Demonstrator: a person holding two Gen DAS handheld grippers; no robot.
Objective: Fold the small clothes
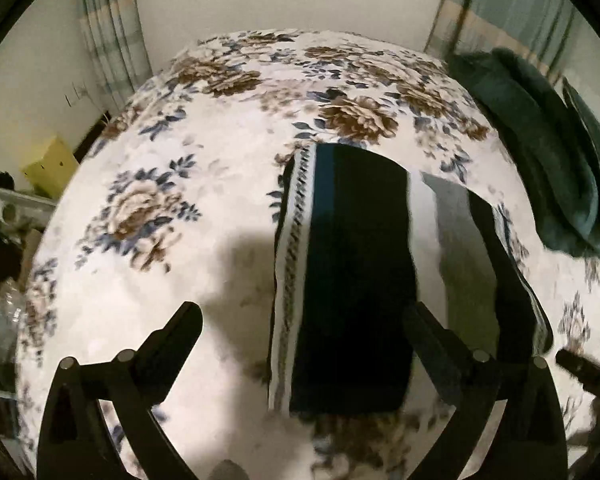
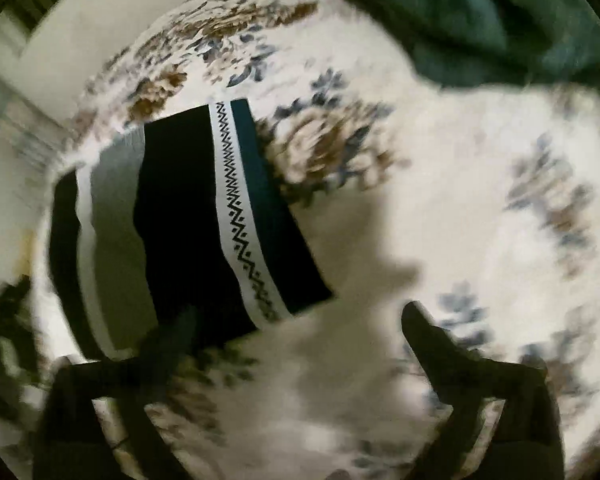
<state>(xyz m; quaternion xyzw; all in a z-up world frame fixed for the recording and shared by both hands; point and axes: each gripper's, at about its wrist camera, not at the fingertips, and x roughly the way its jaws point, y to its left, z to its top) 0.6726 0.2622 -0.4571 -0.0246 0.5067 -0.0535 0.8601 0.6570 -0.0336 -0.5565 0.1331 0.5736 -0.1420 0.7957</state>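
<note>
Though tilted downward, both grippers' jaws wide.

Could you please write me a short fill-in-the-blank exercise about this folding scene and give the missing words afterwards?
1. The folded garment lies on a bedspread printed with a ____ pattern.
2. The jaws of the left gripper stand ____, with nothing held between them.
3. The right gripper holds ____.
4. The blanket bunched at the bed's edge is dark ____.

Missing words: floral; open; nothing; green
</note>
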